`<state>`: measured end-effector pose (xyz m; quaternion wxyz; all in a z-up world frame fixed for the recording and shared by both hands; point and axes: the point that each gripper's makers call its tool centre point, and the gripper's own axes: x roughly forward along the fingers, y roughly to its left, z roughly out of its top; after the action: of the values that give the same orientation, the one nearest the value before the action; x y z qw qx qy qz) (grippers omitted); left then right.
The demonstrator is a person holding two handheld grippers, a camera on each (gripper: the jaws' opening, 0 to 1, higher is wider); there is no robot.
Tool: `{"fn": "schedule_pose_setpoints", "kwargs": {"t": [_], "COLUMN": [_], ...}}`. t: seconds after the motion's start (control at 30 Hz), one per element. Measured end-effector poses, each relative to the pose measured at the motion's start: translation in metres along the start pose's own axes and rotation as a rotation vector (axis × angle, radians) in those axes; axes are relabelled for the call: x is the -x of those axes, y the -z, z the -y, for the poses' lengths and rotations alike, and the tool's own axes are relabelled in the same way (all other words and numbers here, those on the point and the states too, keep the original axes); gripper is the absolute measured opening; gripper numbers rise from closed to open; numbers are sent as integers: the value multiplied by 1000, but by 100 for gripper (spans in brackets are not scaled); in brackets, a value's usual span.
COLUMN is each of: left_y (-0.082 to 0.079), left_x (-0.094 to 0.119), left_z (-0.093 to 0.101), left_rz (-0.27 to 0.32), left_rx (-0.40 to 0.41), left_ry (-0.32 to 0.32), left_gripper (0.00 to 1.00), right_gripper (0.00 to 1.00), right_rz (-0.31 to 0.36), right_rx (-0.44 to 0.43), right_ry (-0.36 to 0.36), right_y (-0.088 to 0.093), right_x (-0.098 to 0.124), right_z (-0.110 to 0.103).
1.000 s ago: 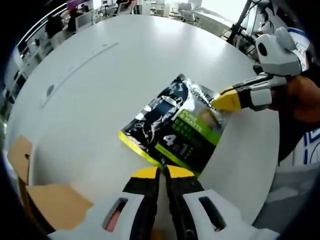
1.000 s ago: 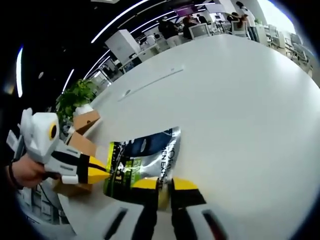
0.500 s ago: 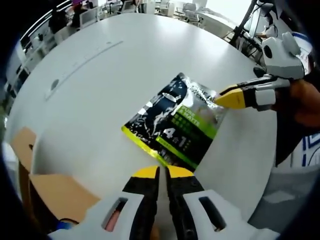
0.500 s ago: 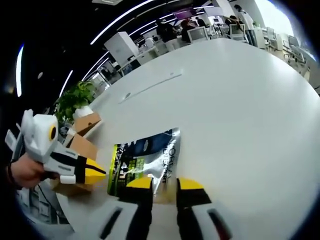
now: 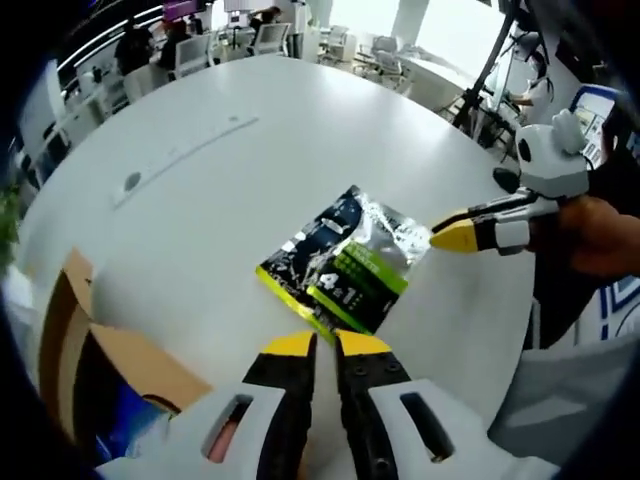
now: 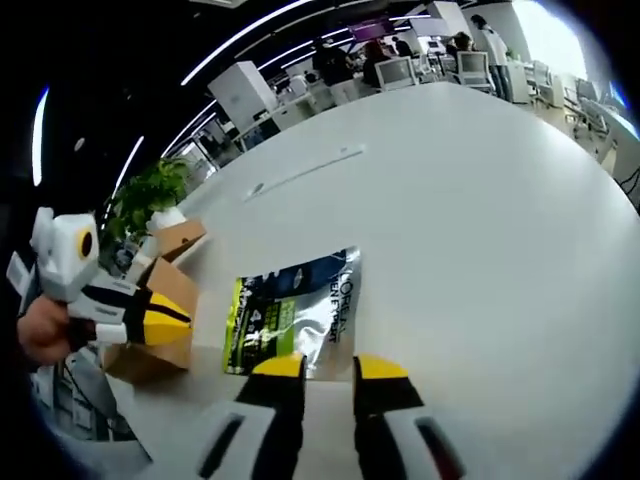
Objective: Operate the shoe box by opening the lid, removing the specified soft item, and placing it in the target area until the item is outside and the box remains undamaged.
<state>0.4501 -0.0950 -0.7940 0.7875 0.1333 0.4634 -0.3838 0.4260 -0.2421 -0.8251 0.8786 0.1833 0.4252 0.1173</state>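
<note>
Across both views stretched a round white table [image 5: 250, 150], ringed by an office of desks, chairs and monitors [image 6: 400, 68], with a potted plant [image 6: 150, 195] off one side in the right gripper view. At the table's edge stood the brown cardboard shoe box [image 5: 90, 360], lid flaps raised, something blue visible inside; in the right gripper view sat beside the left gripper, partly behind it. Flat on the tabletop, outside the box and well apart from it, lay the soft item, a glossy black, silver and lime-green pouch [image 5: 345, 270], printed "4 in 1" and "L'OREAL". Just short of the pouch's near edge, free of it, hovered the left gripper [image 5: 325, 345], yellow tips almost together, a thin slit between, holding nothing. Near the pouch's opposite edge, close to its silver corner, was held the right gripper [image 6: 325, 367], jaws apart with a clear gap and empty, gripped by a hand [image 5: 600, 235].
</note>
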Motion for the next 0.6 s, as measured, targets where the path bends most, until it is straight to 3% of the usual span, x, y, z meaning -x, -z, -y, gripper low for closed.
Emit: {"fn": "schedule_pose_setpoints", "kwargs": {"t": [0.07, 0.37, 0.6], "left_y": [-3, -11, -6], "left_x": [5, 24, 40], "left_z": [2, 13, 18], "left_rz": [18, 85, 128], "left_rx": [-31, -9, 50], "left_ry": [-3, 31, 42], "left_gripper": [7, 9, 9], "right_gripper": [14, 15, 15], "right_rz": [10, 51, 91], "right_rx": [-2, -48, -82], "right_ry": [0, -30, -46], "right_y": [1, 4, 10], "right_x": [4, 16, 27], "right_z": [-3, -19, -39]}}
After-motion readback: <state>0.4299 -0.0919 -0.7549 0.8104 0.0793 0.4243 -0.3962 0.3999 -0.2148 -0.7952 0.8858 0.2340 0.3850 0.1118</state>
